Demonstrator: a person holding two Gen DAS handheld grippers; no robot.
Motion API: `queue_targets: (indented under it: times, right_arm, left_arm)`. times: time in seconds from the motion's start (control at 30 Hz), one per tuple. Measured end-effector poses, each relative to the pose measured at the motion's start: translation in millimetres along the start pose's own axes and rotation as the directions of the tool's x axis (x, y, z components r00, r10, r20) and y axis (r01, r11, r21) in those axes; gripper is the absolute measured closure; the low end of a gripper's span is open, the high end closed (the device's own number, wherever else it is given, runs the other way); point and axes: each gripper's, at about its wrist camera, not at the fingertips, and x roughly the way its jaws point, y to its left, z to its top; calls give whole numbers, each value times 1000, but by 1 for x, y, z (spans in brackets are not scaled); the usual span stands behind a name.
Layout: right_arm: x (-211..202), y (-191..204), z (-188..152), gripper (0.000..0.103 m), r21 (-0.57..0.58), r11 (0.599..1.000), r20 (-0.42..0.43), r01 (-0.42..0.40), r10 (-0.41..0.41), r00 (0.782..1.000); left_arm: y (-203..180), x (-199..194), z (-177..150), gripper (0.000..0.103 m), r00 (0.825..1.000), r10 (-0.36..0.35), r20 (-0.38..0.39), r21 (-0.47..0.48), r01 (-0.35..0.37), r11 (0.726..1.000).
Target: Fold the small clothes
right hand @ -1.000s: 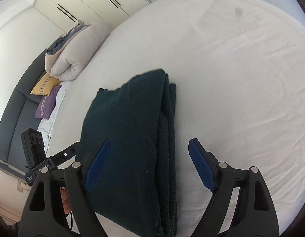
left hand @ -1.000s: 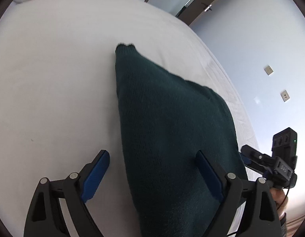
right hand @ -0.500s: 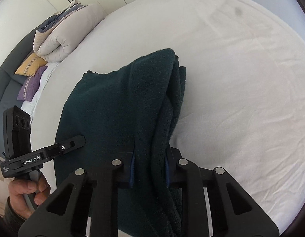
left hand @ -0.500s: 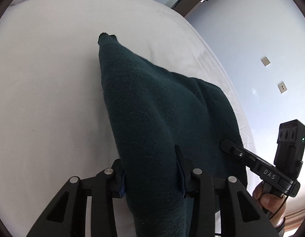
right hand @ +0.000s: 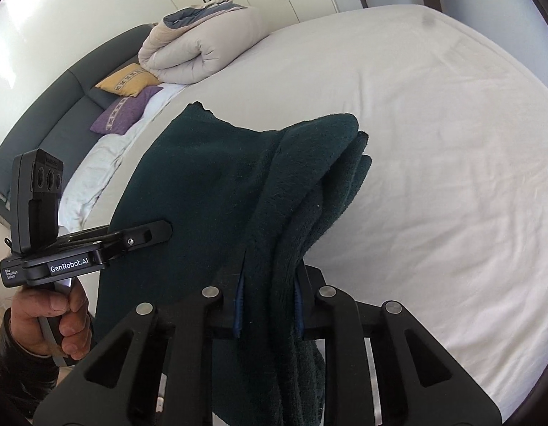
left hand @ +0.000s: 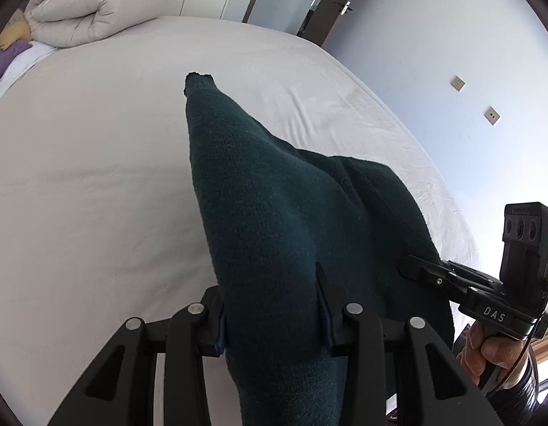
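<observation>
A dark green knitted garment (left hand: 274, 213) lies partly folded on the white bed (left hand: 78, 177), its near edge lifted. My left gripper (left hand: 272, 305) is shut on the garment's near left edge. My right gripper (right hand: 268, 301) is shut on the bunched, layered near right edge of the garment (right hand: 210, 184). The garment's far end rests on the sheet. The right gripper also shows at the right of the left wrist view (left hand: 412, 269), and the left gripper at the left of the right wrist view (right hand: 160, 229). The cloth hides most of each gripper's blue pads.
A rolled beige duvet (right hand: 199, 49) lies at the head of the bed, with a yellow pillow (right hand: 130, 80) and a purple pillow (right hand: 123, 115) beside it. A dark grey headboard (right hand: 46, 120) runs behind them. A wall with sockets (left hand: 458, 83) is to the right.
Both grippers were open around the garment's near edge, then shut on it. They have since lifted that edge, and the far end now trails on the sheet.
</observation>
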Motion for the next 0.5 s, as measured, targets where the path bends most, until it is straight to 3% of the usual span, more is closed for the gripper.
queue_targets:
  times: [0.2,0.3,0.43,0.5]
  right_arm:
    - [24,28,-46,84,51,996,-38,-69,71,997]
    - [36,41,-64,84,36,997,-60,-71,74,995]
    - [60,26,-95,80,111,992,-93,-54,64,994]
    - [70,2,-107,73,198,975,-97,-97,118,988]
  left_arm:
    - [28,-21,-37,63,999,40,15,-38,-40,998]
    - [41,-8,-54,62,998,60,-6,-43,-60,997]
    - [69,12,-72,46,999,42,-9,-121,-43,992]
    - [72,9,-76,38,999,41,5,-142,-40,989]
